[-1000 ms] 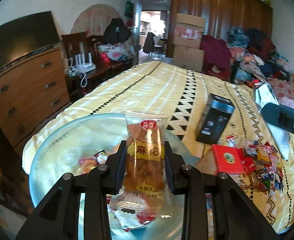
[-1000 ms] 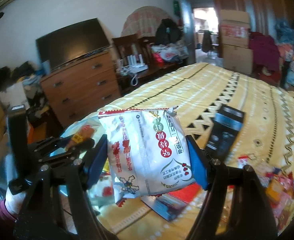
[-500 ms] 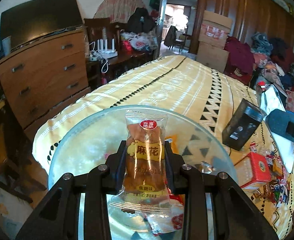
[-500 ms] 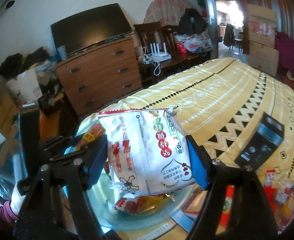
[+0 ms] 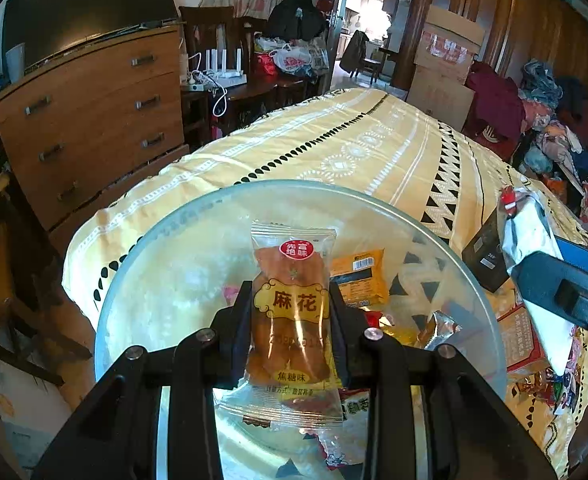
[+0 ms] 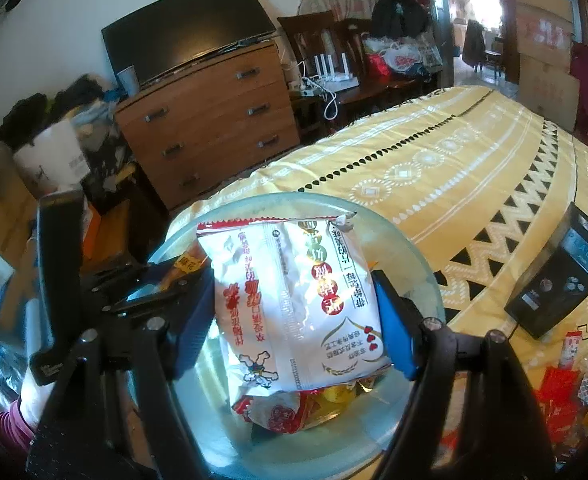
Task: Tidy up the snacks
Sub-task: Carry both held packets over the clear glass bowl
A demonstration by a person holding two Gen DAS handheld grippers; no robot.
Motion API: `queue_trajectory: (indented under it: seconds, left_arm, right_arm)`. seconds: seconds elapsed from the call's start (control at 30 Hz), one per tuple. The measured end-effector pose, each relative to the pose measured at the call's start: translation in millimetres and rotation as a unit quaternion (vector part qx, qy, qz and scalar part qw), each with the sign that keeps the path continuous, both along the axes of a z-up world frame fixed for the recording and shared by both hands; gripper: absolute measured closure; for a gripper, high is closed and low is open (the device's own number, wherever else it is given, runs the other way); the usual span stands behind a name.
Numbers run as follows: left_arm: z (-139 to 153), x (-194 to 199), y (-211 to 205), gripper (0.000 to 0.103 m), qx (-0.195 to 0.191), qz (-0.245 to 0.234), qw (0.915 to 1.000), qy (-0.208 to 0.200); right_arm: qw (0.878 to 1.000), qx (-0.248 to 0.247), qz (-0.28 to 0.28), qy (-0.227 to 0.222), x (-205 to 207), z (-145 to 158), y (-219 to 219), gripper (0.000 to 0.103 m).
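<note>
A clear-wrapped orange twisted-dough snack packet [image 5: 292, 320] stands upright between the black fingers of the left hand-held gripper [image 5: 291, 334], which is clamped on its sides. It hangs over a large round clear glass bowl [image 5: 166, 256] that sits on a yellow patterned bedspread [image 5: 374, 148] at the near end of the bed. Inside the bowl lie an orange packet with a barcode [image 5: 360, 276], a crumpled foil wrapper [image 5: 440, 322] and other red and white packets.

The right hand-held gripper [image 6: 296, 312] has its blue-padded fingers closed on a puffy white snack bag with red and green print [image 6: 294, 304], held upside down above the same bowl [image 6: 406, 248]; more wrappers lie under it. The left tool shows at that view's left edge.

On the bedspread just beside the bowl stands a black rectangular box [image 6: 560, 284], and near it lies a loose pile of small red and mixed sweets [image 6: 574, 380]. A flat red carton [image 5: 520, 336] rests by the bowl's right side. Beyond the bed stands a brown wooden chest of drawers [image 5: 90, 120] with a dark television [image 5: 90, 12] on top.
</note>
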State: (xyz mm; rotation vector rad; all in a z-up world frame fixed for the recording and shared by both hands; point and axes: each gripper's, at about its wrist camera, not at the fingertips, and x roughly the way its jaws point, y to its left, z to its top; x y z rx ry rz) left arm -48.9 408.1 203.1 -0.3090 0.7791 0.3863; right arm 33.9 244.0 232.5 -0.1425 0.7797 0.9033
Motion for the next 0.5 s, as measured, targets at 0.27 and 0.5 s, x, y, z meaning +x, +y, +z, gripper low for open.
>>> queue_trajectory:
  seconds: [0.27,0.5]
  left_arm:
    - [-6.8,2.6,4.6,0.069,-0.008,0.001,0.9999,0.006]
    - [-8.1,3.8,4.9,0.069,-0.009,0.000,0.9999,0.007]
  right_arm:
    - [1.000,-0.005,0.002,0.006,1.1,-5.9,8.8,0.028]
    - [1.000,-0.004,0.001,0.007,1.3,-7.0,9.3,0.028]
